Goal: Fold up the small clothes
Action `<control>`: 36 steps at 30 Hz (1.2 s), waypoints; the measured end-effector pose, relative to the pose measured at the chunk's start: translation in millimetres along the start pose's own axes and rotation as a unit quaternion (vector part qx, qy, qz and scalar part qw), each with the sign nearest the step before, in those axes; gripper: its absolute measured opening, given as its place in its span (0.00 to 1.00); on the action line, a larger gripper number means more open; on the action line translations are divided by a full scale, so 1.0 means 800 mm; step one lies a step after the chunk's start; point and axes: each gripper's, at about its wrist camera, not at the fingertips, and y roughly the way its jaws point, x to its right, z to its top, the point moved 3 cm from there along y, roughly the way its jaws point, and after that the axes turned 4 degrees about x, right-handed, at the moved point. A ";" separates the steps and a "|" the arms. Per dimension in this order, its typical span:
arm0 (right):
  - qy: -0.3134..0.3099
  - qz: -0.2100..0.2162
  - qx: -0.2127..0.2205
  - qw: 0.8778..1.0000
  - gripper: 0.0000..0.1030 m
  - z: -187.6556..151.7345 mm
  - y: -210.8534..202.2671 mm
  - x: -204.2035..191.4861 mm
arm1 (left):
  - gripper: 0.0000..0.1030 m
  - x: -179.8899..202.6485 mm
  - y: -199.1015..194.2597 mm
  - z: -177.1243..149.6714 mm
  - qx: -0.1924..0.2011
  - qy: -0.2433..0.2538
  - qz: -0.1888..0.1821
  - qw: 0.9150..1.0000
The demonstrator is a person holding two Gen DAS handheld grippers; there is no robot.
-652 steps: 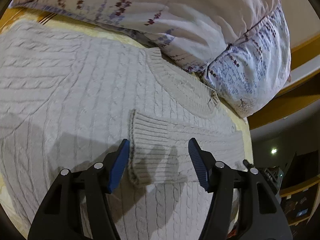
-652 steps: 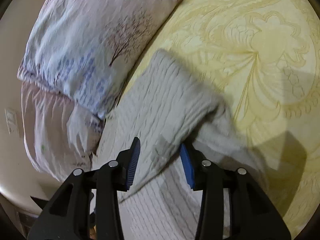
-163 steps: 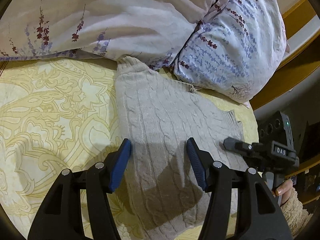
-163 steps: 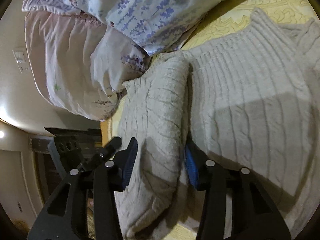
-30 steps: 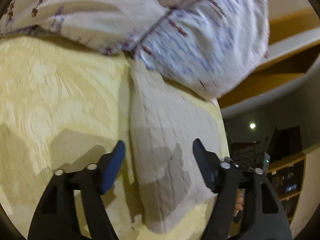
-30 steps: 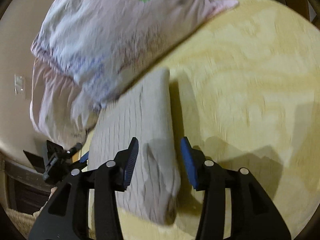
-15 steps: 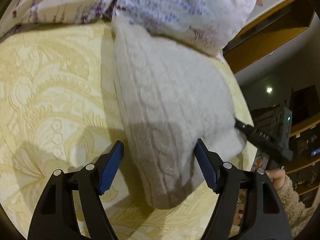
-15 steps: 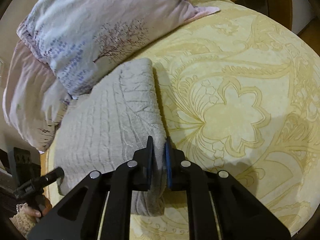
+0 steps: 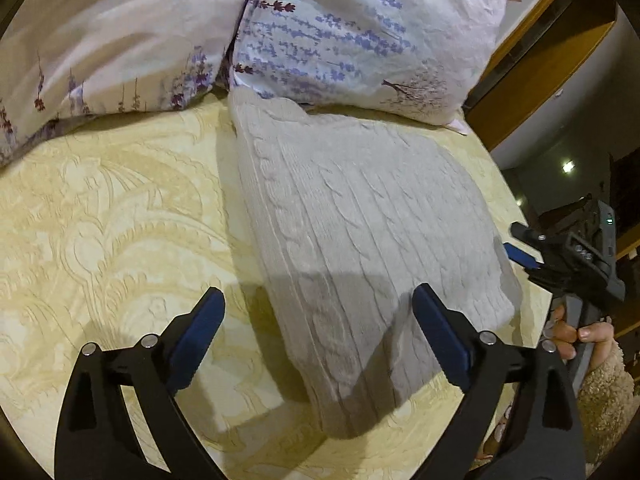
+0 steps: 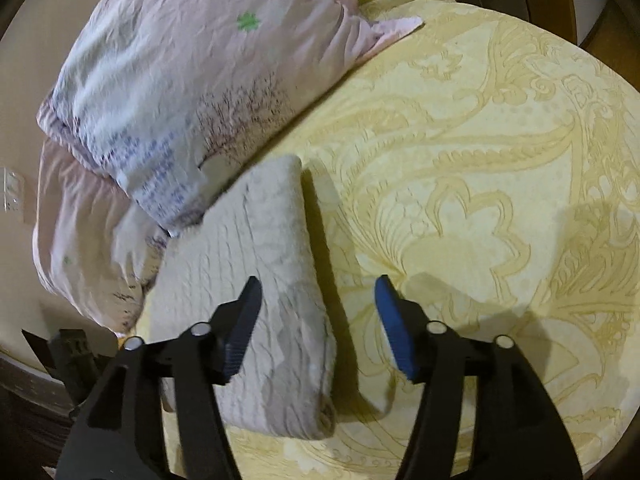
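Between and just ahead of our left gripper [image 9: 316, 320] jaws lies the sweater [image 9: 360, 232], folded to a thick rectangular bundle on the bed [image 9: 100, 220], far end tucked against the pillows [image 9: 360, 36]. Left jaws are wide apart, holding nothing; near end of the bundle sits in the gap w/o touching either pad, as far as we can tell. Right gripper [image 10: 318, 316] jaws also spread apart and empty: the bundle's long folded edge runs between them, nearer the left-hand pad, bedspread under the other.

Handling, our guess: soft, bulky cable knit, light-ish for its size but floppy. Layers will slide over each other and sag if we lift from one corner. Not fragile, not slippery; knit gives good bite. Best hold prob. at the rounded folded edge, pinching all layers together, one gripper per end, so the stack doesn't fan open. Loose open side is a poor spot.

Looks: pale grey-beige, vertical cable ribs across the top face, edges plump & rounded, several layers thick. Fold looks about done; maybe only squaring up left.
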 end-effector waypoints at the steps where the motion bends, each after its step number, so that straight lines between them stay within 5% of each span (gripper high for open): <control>1: 0.002 0.003 0.000 1.000 0.62 0.003 0.001 -0.002 | 0.95 0.000 0.002 0.003 -0.003 -0.001 0.005 1.000; 20: 0.026 0.016 -0.035 0.999 0.71 0.042 0.043 0.002 | 0.99 0.006 0.025 0.025 -0.022 0.033 0.064 0.997; 36: 0.023 0.083 -0.111 0.990 0.73 0.040 0.089 -0.014 | 0.99 -0.012 0.069 0.042 -0.060 -0.063 -0.036 0.996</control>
